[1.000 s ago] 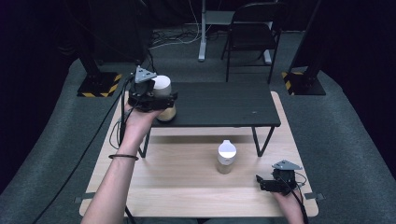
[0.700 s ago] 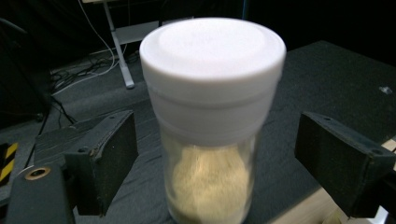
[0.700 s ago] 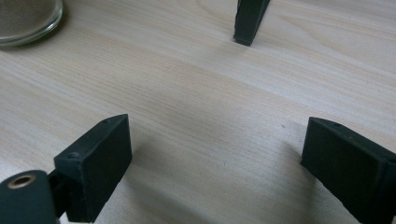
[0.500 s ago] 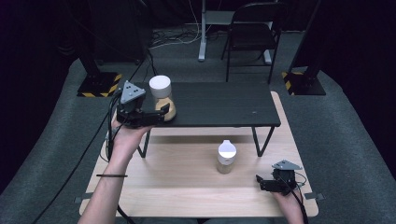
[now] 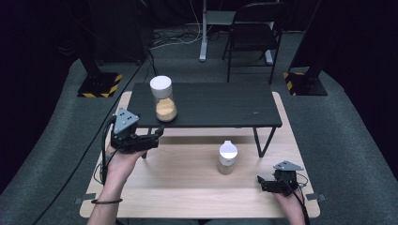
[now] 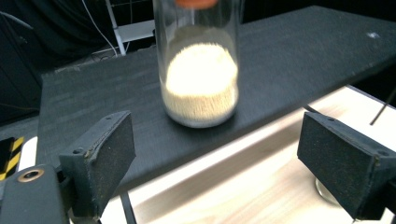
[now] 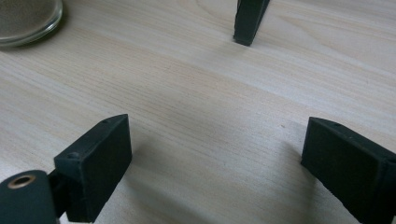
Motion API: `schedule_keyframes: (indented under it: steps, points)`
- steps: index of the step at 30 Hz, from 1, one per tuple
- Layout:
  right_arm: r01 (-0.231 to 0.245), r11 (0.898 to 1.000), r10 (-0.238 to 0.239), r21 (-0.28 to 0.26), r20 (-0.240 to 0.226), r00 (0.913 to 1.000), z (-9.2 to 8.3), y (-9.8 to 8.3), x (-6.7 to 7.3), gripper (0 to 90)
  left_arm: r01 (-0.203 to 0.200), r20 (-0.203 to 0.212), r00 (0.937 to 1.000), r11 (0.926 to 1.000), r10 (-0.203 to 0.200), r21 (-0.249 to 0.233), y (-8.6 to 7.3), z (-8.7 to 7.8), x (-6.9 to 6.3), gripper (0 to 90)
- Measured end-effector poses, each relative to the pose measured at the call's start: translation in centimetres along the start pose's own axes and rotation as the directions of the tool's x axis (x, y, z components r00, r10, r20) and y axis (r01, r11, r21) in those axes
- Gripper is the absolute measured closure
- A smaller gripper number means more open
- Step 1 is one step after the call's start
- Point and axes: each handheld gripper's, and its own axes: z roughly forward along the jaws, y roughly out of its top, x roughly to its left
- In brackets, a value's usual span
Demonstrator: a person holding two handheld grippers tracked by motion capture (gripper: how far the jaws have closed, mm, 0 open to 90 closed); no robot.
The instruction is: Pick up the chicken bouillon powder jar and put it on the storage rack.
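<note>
Holding my left claw (image 5: 157, 135) just off the front edge of the black raised surface (image 5: 206, 105), I had its jaws apart, having just been opening, with nothing between them. The glass jar (image 5: 163, 99) of pale grain, capped white, stood upright near that surface's left front corner, close ahead of the claw yet untouched; the left gripper view put it squarely between and beyond my pads. My right claw (image 5: 263, 183) rested low near the right front edge of the wooden surface (image 5: 187, 187), jaws wide, gripping nothing. A second jar (image 5: 227, 158) stood between the claws, with bare wood around it.
</note>
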Motion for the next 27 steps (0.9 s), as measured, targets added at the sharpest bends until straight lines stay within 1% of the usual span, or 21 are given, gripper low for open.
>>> schedule_keyframes:
  steps: [2, 5, 7, 9, 12, 15, 18, 21, 24, 27]
  points:
    - [0.0, 1.0, 0.0, 0.0, 0.0, 1.0, 0.0, 0.0, 0.0, 7.4, 0.006, 0.003, 1.0, 1.0, -0.006, -0.003, -0.9, -0.4, 0.0, 10.4]
    - [0.0, 1.0, 0.0, 0.0, 0.0, 1.0, 0.0, 0.0, 0.0, 7.4, 0.017, -0.006, 0.9998, 0.9998, -0.018, -0.013, -2.4, -1.0, 0.0, 10.3]
    - [0.0, 1.0, 0.0, 0.0, 0.0, 1.0, 0.0, 0.0, 0.0, 7.4, 0.036, -0.006, 0.9993, 0.9992, -0.036, -0.017, -3.4, -1.3, 0.1, 10.2]
    - [-0.001, 1.0, 0.001, 0.0, 0.001, 1.0, 0.0, 0.0, 0.0, 7.4, 0.046, -0.004, 0.9989, 0.9987, -0.047, -0.019, -4.2, -1.6, 0.1, 10.2]
    - [-0.001, 1.0, 0.001, -0.001, 0.001, 1.0, 0.0, 0.0, 0.0, 7.4, 0.053, -0.008, 0.9986, 0.9984, -0.053, -0.021, -5.4, -2.0, 0.0, 10.2]
    - [-0.001, 1.0, 0.001, -0.001, 0.001, 1.0, 0.0, 0.0, 0.0, 7.4, 0.045, -0.016, 0.9988, 0.9987, -0.045, -0.022, -6.4, -2.3, -0.2, 10.2]
    - [0.0, 1.0, 0.0, -0.001, 0.001, 1.0, 0.0, 0.0, 0.0, 7.5, 0.057, -0.016, 0.9982, 0.998, -0.057, -0.027, -7.6, -2.3, -0.1, 10.2]
    - [0.0, 1.0, 0.0, -0.001, 0.0, 1.0, 0.0, 0.0, 0.0, 7.4, 0.071, -0.01, 0.9974, 0.9974, -0.071, -0.015, -8.7, -2.2, 0.2, 10.2]
    - [-0.001, 1.0, 0.001, -0.001, 0.001, 1.0, 0.0, 0.0, 0.0, 7.5, 0.089, -0.002, 0.996, 0.9959, -0.089, -0.016, -9.8, -2.1, 0.4, 10.1]
    - [-0.001, 1.0, 0.001, -0.001, 0.001, 1.0, 0.0, 0.0, 0.0, 7.5, 0.091, -0.005, 0.9959, 0.9958, -0.091, -0.01, -10.5, -2.0, 0.5, 10.1]
